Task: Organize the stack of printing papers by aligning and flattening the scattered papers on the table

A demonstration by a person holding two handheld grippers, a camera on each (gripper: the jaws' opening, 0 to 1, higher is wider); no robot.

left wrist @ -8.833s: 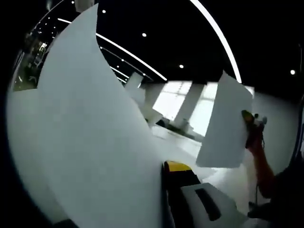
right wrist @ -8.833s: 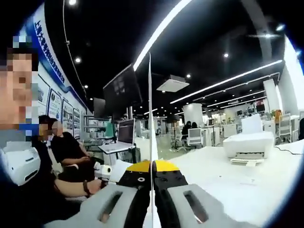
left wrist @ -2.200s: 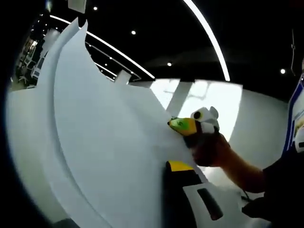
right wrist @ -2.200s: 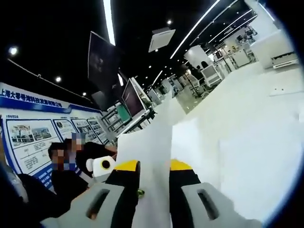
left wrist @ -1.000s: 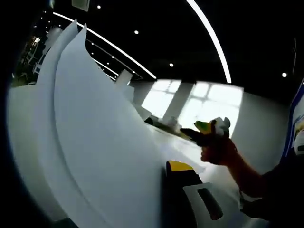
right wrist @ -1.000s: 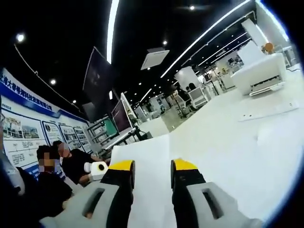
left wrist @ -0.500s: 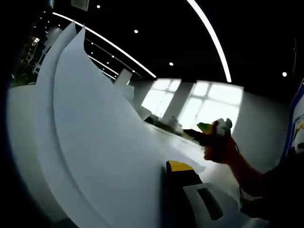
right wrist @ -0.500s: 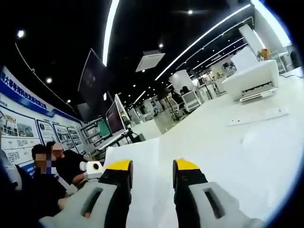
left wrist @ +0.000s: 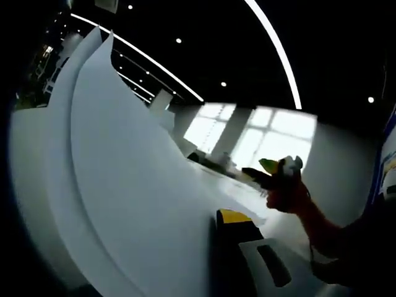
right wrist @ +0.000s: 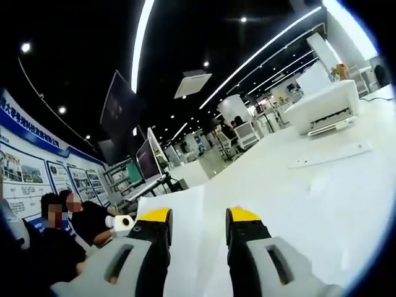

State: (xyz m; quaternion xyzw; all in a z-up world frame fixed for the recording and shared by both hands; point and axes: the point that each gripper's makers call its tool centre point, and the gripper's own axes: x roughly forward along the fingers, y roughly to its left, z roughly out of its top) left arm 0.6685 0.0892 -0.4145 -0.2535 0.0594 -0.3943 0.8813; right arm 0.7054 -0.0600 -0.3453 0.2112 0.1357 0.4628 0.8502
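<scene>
Two large white paper sheets [left wrist: 124, 185] curve up and to the left in the left gripper view. My left gripper [left wrist: 214, 218] is shut on their lower edge; one yellow-tipped finger [left wrist: 232, 216] shows and the other is hidden behind the paper. Beyond them, a person's hand holds my right gripper [left wrist: 265, 173] out over the white table [left wrist: 291, 229], apart from the sheets. In the right gripper view my right gripper [right wrist: 198, 216] stands open with nothing between its fingers, above a white sheet [right wrist: 185, 210] that lies flat on the table [right wrist: 346, 198].
A white printer [right wrist: 323, 105] stands at the table's far right, with another flat sheet [right wrist: 328, 156] in front of it. Monitors [right wrist: 148, 162] and seated people [right wrist: 74, 226] are at the left, past the table edge. Office desks and chairs lie further back.
Since 8.8 s ago my right gripper has let go of its sheet, which now stands against the sheet in my left gripper. The right gripper has drawn away and opened.
</scene>
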